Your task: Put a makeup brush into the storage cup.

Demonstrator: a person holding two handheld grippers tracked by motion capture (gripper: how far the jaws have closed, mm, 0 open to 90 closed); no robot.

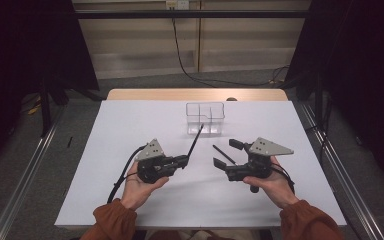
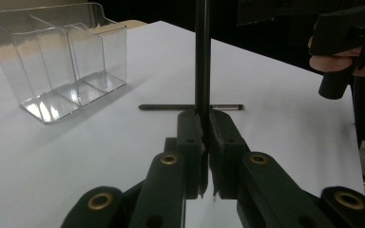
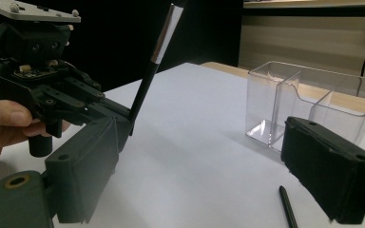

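Observation:
My left gripper (image 1: pixel 184 160) is shut on a black pen (image 1: pixel 195 140) that slants up toward a clear divided container (image 1: pixel 205 118) at the table's far middle. In the left gripper view the jaws (image 2: pixel 206 128) pinch that pen (image 2: pixel 202 57) upright, with the container (image 2: pixel 62 61) to the left. A second black pen (image 1: pixel 224 154) lies flat on the table between the wide-apart jaws of my right gripper (image 1: pixel 227 153), which is open. In the right gripper view this pen (image 3: pixel 287 206) lies near the right-hand finger (image 3: pixel 332 171), untouched, and the left gripper (image 3: pixel 52 95) holds its pen (image 3: pixel 154 61) opposite.
The white tabletop (image 1: pixel 130 125) has a wooden strip (image 1: pixel 195 94) along its far edge. Metal rails (image 1: pixel 25 175) run along both sides on the grey floor. Black curtains stand left and right, and a cable (image 1: pixel 190 70) hangs down the back wall.

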